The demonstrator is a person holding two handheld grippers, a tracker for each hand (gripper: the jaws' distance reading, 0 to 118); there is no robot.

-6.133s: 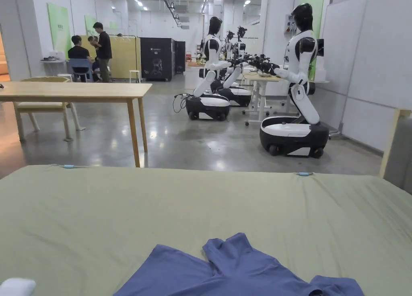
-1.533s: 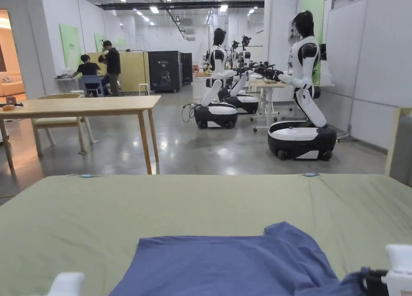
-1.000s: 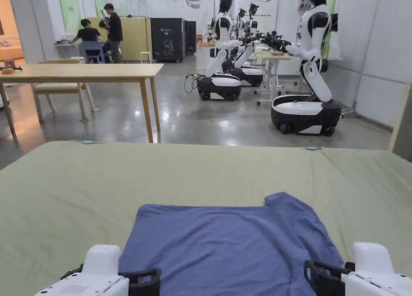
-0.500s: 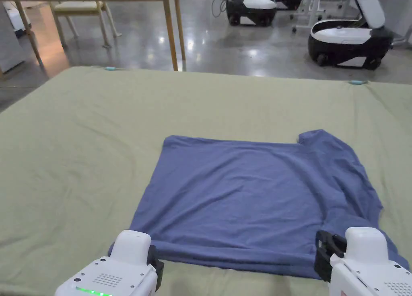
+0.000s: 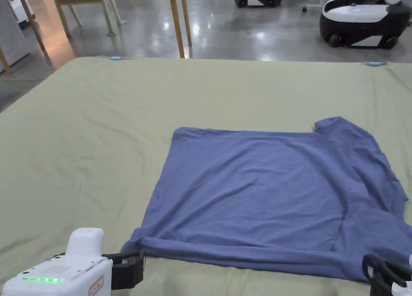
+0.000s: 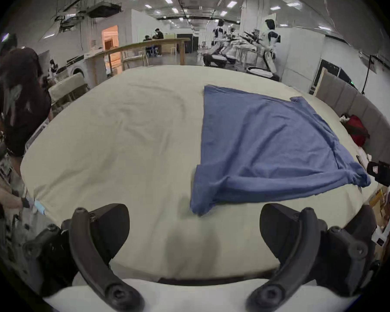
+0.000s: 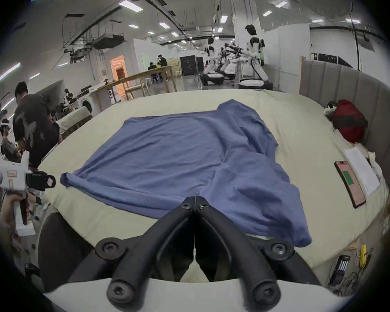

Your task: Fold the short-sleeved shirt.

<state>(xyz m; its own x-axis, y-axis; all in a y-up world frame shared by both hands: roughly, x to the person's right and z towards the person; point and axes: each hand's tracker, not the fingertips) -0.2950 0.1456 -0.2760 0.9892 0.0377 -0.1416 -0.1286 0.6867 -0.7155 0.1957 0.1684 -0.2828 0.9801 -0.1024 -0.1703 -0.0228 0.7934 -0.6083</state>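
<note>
From the head view, the blue shirt (image 5: 273,196) lies spread on a wide bed covered with a pale green sheet (image 5: 100,120), its near edge rolled into a thick hem close to the person. The left gripper (image 5: 128,268) rests on the sheet just beside the shirt's near left corner; the right gripper (image 5: 382,274) is at the near right corner. Beyond the bed there is a shiny grey floor, wooden table legs (image 5: 179,21) and the black-and-white base of a wheeled robot (image 5: 364,21).

In the left gripper view, the jaws stand wide apart over bare sheet — nothing is between them. The shirt's corner lies a little ahead and to the right. A person in dark clothes (image 6: 20,105) bends at the far left side of the bed.

In the right gripper view, the two jaws are pressed together, tips touching at the shirt's near edge; whether cloth is pinched between them I cannot tell. On the sheet to the right lie a phone (image 7: 349,183), a paper sheet (image 7: 361,170) and a red bundle (image 7: 349,120) — all beside a padded grey headboard (image 7: 351,91).
</note>
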